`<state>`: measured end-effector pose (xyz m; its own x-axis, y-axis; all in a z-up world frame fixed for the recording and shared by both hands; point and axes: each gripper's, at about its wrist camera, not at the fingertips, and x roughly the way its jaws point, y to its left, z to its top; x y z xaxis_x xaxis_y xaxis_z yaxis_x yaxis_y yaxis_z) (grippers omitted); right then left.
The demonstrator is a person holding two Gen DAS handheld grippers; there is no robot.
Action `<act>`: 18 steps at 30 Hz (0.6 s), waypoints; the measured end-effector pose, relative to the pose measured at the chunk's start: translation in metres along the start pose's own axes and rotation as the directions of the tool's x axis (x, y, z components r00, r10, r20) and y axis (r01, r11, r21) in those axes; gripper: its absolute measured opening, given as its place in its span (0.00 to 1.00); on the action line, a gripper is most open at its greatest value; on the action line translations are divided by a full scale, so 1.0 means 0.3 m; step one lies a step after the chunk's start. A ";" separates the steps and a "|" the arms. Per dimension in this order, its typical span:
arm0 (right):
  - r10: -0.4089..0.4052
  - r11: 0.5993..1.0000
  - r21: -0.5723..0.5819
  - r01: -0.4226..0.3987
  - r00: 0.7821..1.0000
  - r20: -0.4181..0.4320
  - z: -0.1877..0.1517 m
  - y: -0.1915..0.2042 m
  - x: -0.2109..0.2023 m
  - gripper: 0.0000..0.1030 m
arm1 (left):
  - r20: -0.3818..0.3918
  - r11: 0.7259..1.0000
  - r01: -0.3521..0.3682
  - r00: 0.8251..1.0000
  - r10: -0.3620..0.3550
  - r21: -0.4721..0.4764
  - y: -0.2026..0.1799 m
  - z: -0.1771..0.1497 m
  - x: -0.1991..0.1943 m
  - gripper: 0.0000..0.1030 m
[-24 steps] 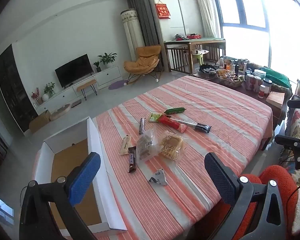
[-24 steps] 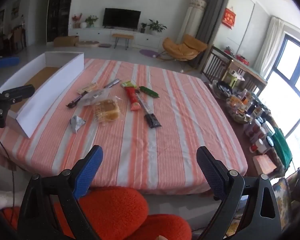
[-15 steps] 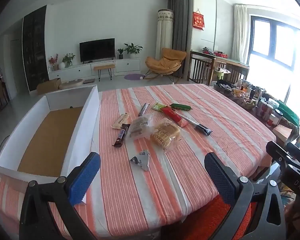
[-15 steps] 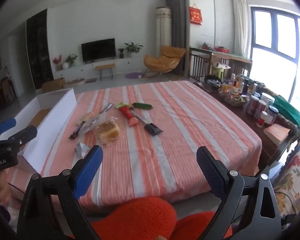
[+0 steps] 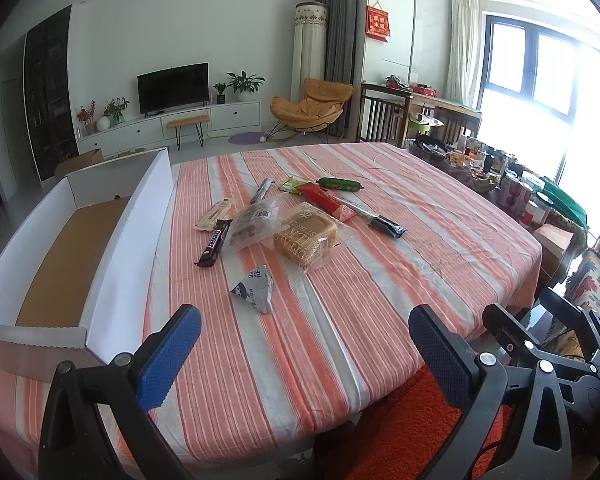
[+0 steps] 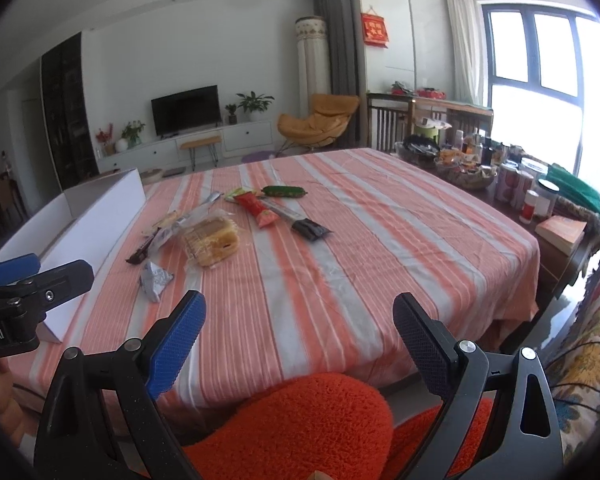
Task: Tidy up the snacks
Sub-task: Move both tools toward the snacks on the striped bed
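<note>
Snacks lie clustered mid-table on the striped tablecloth (image 5: 380,280), right of the white cardboard box (image 5: 112,264): a dark Snickers bar (image 5: 215,242) lengthwise toward the camera, beside wrapped bread (image 5: 306,236). Left gripper (image 5: 304,354) and right gripper (image 6: 298,336) gape, holding nothing.

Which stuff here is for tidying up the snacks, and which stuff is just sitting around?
For the job:
- white box
- chocolate bar
- bread pack
- small triangle packet
- red snack stick
- green sausage
- left gripper and right gripper, both open

Just sitting around:
- TV
- yellow chair
- jars and basket on the side table
</note>
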<state>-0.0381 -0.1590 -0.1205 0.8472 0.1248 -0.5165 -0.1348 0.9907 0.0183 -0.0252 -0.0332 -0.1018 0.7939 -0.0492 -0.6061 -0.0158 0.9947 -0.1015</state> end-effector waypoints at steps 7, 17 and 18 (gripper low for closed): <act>0.005 1.000 0.007 -0.005 1.000 -0.001 -0.005 -0.008 0.001 0.94 | 0.001 0.999 -0.027 1.000 0.027 0.039 0.009 -0.021 0.005 1.00; 0.017 1.000 0.000 -0.017 1.000 -0.007 -0.013 -0.001 0.008 0.94 | -0.010 0.999 -0.016 1.000 0.016 0.048 -0.009 -0.026 0.013 1.00; 0.017 1.000 0.001 -0.017 1.000 -0.007 -0.013 -0.002 0.008 0.94 | -0.008 0.999 -0.014 1.000 0.014 0.048 -0.011 -0.029 0.014 1.00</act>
<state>-0.0379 -0.1594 -0.1251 0.8411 0.1412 -0.5221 -0.1486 0.9885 0.0278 -0.0271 -0.0375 -0.1108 0.7888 -0.0358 -0.6135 0.0022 0.9985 -0.0554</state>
